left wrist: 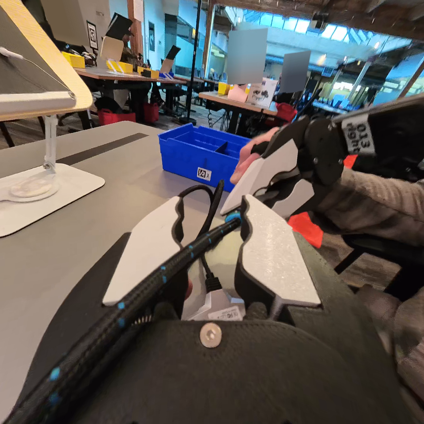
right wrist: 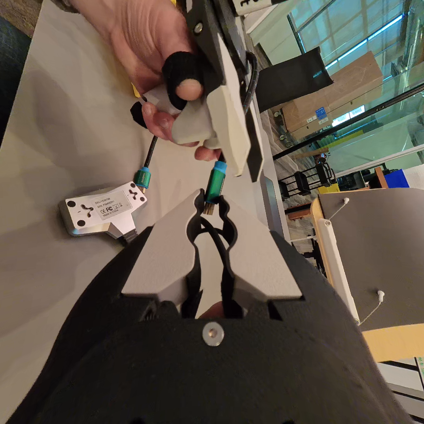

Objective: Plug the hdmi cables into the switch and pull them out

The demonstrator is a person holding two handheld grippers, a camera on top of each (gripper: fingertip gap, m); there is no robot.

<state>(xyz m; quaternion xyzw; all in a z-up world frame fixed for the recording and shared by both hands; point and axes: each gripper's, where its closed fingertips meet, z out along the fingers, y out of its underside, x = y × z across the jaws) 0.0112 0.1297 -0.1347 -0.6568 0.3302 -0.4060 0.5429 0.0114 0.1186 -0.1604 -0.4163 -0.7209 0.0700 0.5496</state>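
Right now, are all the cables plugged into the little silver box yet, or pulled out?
One green plug sits at a port of the silver switch, seemingly plugged in. The second green plug is free, its gold tip bare, pinched in the right gripper. The left gripper is open around its braided cable. Whether it goes in or just came out, I cannot tell.

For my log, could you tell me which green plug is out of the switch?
The plug at the right tongs, gold tip bare; the other plug sits at the switch.
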